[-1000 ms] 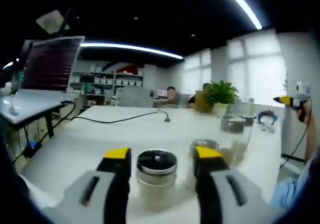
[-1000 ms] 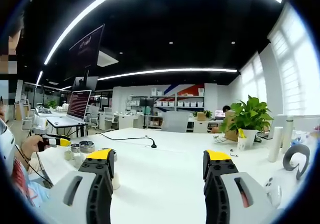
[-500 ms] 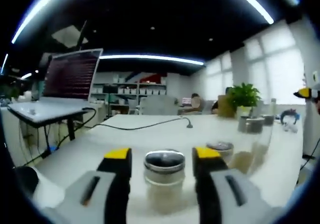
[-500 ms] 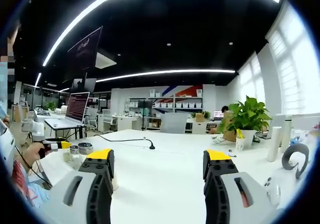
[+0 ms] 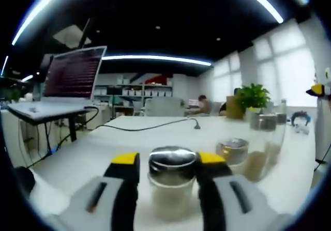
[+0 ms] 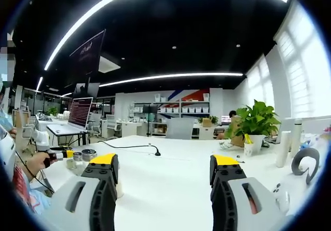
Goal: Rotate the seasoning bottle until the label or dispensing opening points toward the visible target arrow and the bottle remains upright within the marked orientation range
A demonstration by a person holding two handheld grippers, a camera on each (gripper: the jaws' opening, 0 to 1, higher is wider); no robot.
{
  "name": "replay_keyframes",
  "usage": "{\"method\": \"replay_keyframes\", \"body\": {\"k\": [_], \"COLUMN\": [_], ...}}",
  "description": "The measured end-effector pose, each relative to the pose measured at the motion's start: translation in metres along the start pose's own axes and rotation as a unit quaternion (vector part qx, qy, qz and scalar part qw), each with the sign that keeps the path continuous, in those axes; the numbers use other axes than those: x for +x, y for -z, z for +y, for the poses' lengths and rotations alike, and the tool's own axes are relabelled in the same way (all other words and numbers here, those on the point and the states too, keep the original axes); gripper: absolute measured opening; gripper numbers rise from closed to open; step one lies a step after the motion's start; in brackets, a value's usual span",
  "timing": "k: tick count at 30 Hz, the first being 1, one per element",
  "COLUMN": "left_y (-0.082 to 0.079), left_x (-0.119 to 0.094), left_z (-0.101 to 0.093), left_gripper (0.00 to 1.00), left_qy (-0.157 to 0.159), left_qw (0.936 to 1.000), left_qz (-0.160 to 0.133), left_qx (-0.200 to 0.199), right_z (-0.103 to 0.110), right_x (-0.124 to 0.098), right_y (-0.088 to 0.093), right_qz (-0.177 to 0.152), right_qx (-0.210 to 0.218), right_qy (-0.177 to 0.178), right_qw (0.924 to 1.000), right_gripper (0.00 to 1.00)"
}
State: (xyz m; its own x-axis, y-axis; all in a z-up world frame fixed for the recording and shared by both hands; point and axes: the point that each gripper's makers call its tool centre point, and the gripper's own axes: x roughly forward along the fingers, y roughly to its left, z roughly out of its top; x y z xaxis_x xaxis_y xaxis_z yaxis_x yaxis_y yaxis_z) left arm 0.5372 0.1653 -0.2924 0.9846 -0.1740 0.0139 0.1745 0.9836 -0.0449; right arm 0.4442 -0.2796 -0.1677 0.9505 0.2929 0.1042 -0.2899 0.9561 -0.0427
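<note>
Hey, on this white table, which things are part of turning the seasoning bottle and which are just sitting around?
In the job:
- seasoning bottle, steel-capped, between the left gripper's jaws
- right gripper, open above bare table

Just lying about:
- second steel-capped jar
- further jar
- potted plant
- laptop
- black cable
- white table itself

No target arrow is visible.

- The seasoning bottle (image 5: 171,182) sits between the left gripper (image 5: 167,165) jaws; its lower body is blurred, and no label or opening can be made out.
- A second jar (image 5: 234,152) just beside it is soft and smeared, contents unclear.
- In the right gripper view, the small jars (image 6: 83,156) by the person's hand (image 6: 37,162) are too small to tell apart.
- The laptop (image 5: 72,76) screen text is illegible.
</note>
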Motion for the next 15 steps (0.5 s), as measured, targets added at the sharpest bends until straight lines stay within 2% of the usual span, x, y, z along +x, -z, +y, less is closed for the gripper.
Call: {"method": "replay_keyframes", "body": {"k": [2,15], "left_y": [0.0011,0.0016], "left_x": [0.0006,0.0029], "left_z": [-0.0020,-0.0012], "left_gripper": [0.38,0.38], "left_qy": [0.006,0.029], "left_qw": [1.0000,0.9996], "left_qz": [0.001,-0.007], "left_qx": [0.000,-0.003], "right_z": [0.0015,0.0028], "right_x": [-0.0002,-0.0006], "right_y": [-0.0012,0.0007], "right_qz": [-0.001,0.001], "right_qx": [-0.004,0.002], "right_qy": [-0.001,-0.007], "right_qw": [1.0000,1.0000], "right_gripper": [0.74,0.75]}}
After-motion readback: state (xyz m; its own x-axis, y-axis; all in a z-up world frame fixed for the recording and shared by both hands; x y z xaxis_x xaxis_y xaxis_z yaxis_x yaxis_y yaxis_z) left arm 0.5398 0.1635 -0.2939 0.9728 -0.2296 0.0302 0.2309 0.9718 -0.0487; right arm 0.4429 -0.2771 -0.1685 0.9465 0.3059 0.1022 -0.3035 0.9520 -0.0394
